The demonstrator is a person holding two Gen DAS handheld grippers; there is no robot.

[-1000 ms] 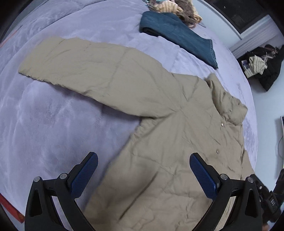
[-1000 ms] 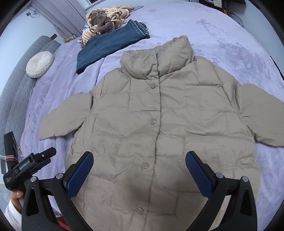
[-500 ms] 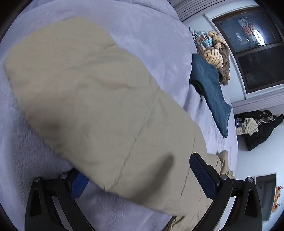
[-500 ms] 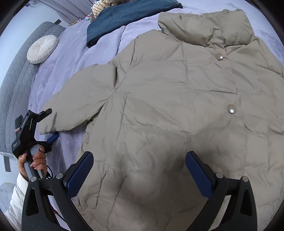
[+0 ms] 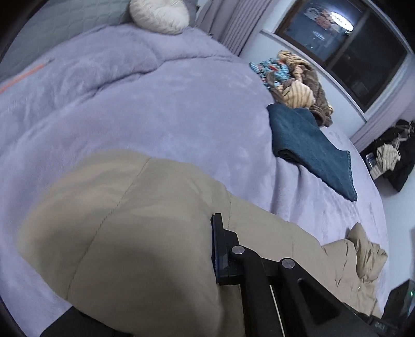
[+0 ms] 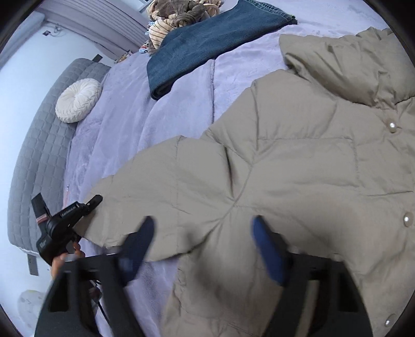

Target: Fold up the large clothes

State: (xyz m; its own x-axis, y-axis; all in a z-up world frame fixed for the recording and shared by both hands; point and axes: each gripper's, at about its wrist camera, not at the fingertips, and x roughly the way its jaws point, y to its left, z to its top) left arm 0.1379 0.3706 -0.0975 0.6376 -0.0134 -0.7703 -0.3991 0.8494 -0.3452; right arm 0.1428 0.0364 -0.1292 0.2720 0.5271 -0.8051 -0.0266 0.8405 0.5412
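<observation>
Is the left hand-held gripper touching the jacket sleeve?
Touching. In the right wrist view, the left hand-held gripper meets the cuff of the beige jacket sleeve, with no gap between them.

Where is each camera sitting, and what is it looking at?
Left wrist: rides on the left tool, looking down along the coat sleeve it has just shut on, across the bed; only one finger shows.
Right wrist: rides on the right tool, looking down at the coat; its fingers, just closing, stand over the armpit. It also shows the left tool and hand.
Both see: coat, jeans, round pillow.
</observation>
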